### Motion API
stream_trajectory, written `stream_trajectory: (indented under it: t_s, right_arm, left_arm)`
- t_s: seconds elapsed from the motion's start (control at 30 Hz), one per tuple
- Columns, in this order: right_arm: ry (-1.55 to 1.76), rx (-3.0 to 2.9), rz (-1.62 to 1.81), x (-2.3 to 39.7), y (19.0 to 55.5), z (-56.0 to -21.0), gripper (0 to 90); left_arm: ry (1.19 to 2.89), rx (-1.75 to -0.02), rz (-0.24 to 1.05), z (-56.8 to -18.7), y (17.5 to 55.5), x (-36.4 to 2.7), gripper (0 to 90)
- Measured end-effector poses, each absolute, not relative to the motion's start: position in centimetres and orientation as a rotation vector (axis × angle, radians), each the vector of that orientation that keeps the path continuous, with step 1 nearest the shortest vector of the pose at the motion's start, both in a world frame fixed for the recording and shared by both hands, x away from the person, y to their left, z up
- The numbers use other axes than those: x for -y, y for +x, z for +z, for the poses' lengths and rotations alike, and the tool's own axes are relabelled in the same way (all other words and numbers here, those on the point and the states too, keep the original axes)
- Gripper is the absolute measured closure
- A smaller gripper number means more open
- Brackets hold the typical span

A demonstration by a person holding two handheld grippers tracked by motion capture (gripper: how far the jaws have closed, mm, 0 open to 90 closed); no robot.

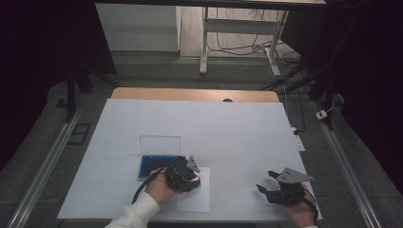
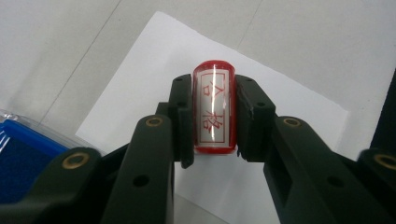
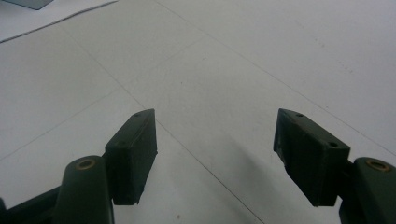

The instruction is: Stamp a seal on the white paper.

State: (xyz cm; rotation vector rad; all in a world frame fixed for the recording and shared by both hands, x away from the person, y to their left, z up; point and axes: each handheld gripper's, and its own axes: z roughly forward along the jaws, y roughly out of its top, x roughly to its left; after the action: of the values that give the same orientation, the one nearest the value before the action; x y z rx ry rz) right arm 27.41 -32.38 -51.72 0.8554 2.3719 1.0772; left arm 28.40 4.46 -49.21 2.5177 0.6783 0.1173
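A red stamp (image 2: 213,106) with a white label of red characters is clamped between the black pads of my left gripper (image 2: 214,116), which is shut on it. Under it lies a white sheet of paper (image 2: 154,60). From above, the left gripper (image 1: 194,176) sits over that sheet (image 1: 197,199) near the table's front edge. A blue ink pad (image 1: 151,165) in a clear open case lies just to its left, its corner showing in the left gripper view as the blue ink pad (image 2: 18,158). My right gripper (image 1: 267,181) stands open at the front right, its jaws wide apart with nothing between them (image 3: 215,154).
The table (image 1: 237,128) is covered in white sheeting with faint seams. The ink pad's clear lid (image 1: 160,143) stands up behind the pad. Beyond the far wooden edge are a desk frame (image 1: 204,42) and loose cables on the floor.
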Motion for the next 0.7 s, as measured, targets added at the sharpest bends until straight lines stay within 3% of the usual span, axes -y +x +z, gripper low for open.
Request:
stream_trajectory:
  t_s: [0.7]
  right_arm:
    - [0.848,-2.375,1.080,32.5,27.4,-51.7,29.7]
  left_arm:
    - [2.382,-0.687,0.137,-46.0,28.5,-6.4,69.8]
